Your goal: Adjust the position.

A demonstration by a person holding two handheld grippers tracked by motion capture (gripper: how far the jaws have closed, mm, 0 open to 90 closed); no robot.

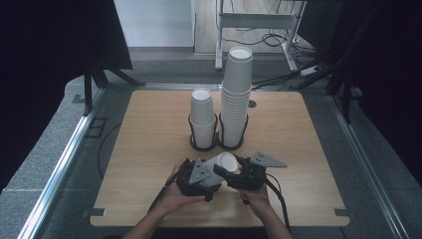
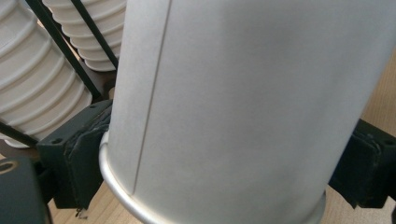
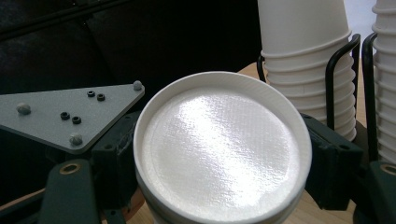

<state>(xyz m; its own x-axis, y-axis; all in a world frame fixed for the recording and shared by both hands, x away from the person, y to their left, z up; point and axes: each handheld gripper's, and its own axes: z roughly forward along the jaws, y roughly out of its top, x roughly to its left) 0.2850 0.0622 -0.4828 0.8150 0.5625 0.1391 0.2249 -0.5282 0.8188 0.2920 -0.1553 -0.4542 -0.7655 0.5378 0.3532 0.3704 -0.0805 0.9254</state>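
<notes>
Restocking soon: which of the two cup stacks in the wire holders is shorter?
The left stack, beside the much taller right stack, rises only a little above its holder.

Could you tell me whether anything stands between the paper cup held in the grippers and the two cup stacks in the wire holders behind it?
Nothing visible does. The paper cup sits between both grippers near the table's front, and the bare table runs from it to the shorter stack and the taller stack.
</notes>
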